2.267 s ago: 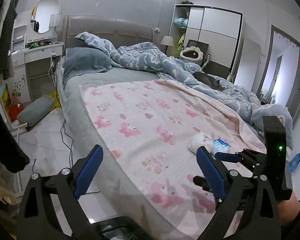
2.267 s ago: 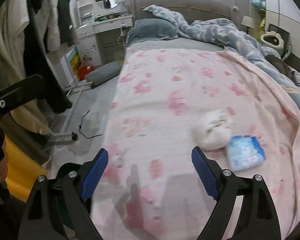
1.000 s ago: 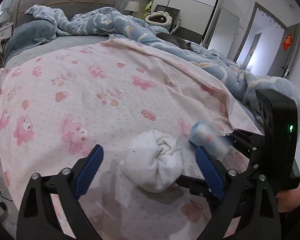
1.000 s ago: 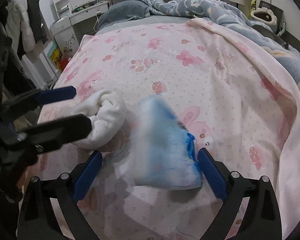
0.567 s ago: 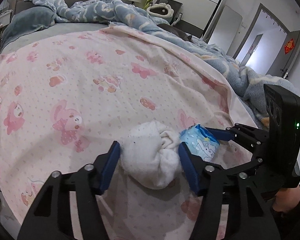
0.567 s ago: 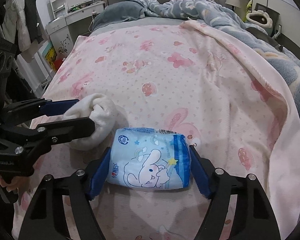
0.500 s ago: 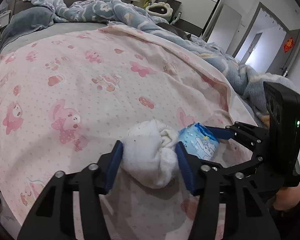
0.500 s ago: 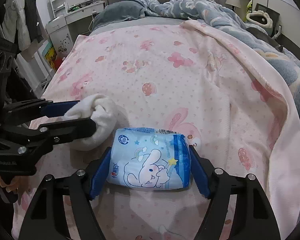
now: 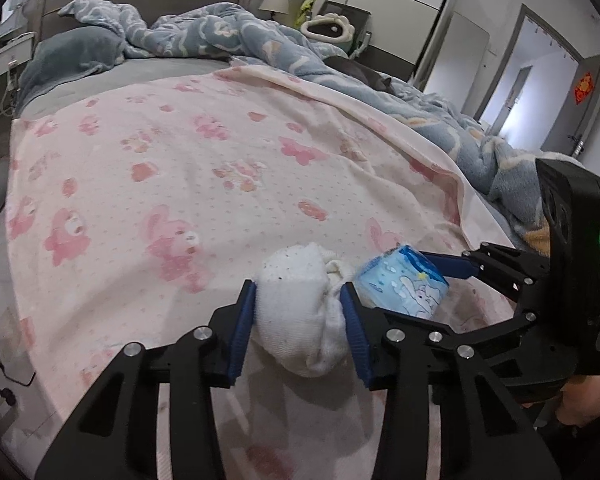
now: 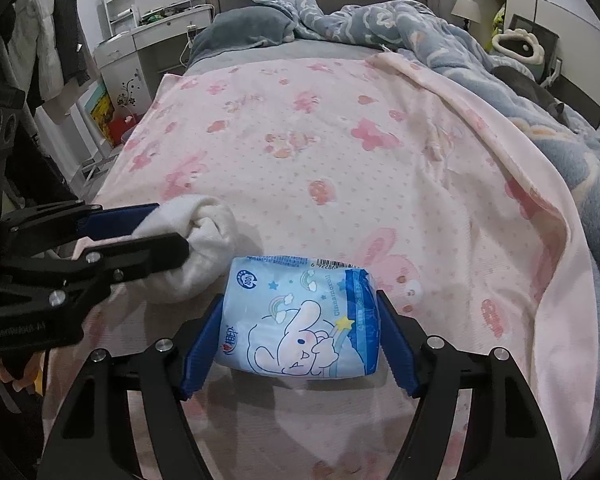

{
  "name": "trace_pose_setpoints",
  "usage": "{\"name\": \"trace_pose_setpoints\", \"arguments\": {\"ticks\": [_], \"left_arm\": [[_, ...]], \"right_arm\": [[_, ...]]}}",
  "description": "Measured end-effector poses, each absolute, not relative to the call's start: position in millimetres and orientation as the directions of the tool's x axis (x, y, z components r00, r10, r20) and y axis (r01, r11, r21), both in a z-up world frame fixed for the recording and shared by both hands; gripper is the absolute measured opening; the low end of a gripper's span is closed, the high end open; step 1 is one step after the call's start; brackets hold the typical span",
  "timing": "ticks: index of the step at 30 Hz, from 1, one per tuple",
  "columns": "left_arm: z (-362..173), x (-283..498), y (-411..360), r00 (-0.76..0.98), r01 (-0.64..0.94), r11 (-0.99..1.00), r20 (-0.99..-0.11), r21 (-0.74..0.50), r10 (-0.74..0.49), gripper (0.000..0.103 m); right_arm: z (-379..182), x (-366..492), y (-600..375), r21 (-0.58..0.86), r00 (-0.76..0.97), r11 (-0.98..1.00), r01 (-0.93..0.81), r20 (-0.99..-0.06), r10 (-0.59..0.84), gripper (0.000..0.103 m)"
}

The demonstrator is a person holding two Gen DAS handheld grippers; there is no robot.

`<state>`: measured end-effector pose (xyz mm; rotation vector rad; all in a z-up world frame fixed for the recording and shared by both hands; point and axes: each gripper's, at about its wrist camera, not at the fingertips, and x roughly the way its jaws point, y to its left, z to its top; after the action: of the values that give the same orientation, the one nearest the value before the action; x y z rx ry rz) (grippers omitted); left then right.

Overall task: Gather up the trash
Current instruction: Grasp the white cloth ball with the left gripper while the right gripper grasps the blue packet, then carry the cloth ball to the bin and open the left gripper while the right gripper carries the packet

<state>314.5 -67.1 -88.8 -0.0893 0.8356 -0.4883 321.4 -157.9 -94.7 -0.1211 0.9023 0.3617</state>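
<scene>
Left gripper (image 9: pixel 297 322) clamps white wad (image 9: pixel 300 320), partly hiding its sides

A soft, nubby white cloth bundle (image 9: pixel 300 308) sits beside a glossy, crinkled blue plastic tissue pack (image 10: pixel 300 336). Both lie on a matt pink fleece blanket (image 9: pixel 219 168). Each gripper has matt black plastic arms, ribbed blue pads (image 9: pixel 241 332) and shiny metal screws.

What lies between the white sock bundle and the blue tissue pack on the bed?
One blue finger of the left claw lies between the white sock bundle and the blue tissue pack, as the left wrist view shows.
</scene>
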Motion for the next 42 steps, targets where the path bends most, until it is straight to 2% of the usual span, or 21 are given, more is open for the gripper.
{"name": "trace_pose_setpoints", "arguments": {"ticks": [17, 21, 29, 42], "left_arm": [[-65, 255, -5, 0.622, 0.318, 0.922, -0.686, -0.219, -0.378, 0.046], [-62, 235, 9, 0.625, 0.325, 0.925, -0.689, -0.197, -0.367, 0.04], [-63, 204, 45, 0.628, 0.295, 0.938, -0.704, -0.18, -0.332, 0.037], [-99, 165, 115, 0.54, 0.175, 0.974, -0.813, -0.143, -0.216, 0.037]], "right_arm": [[-71, 274, -99, 0.06, 0.585, 0.915, -0.4, -0.751, 0.305, 0.073], [-68, 262, -83, 0.062, 0.587, 0.91, -0.41, -0.746, 0.315, 0.073], [-67, 238, -47, 0.057, 0.587, 0.9, -0.431, -0.741, 0.328, 0.073], [-72, 202, 15, 0.065, 0.555, 0.868, -0.493, -0.745, 0.37, 0.073]]}}
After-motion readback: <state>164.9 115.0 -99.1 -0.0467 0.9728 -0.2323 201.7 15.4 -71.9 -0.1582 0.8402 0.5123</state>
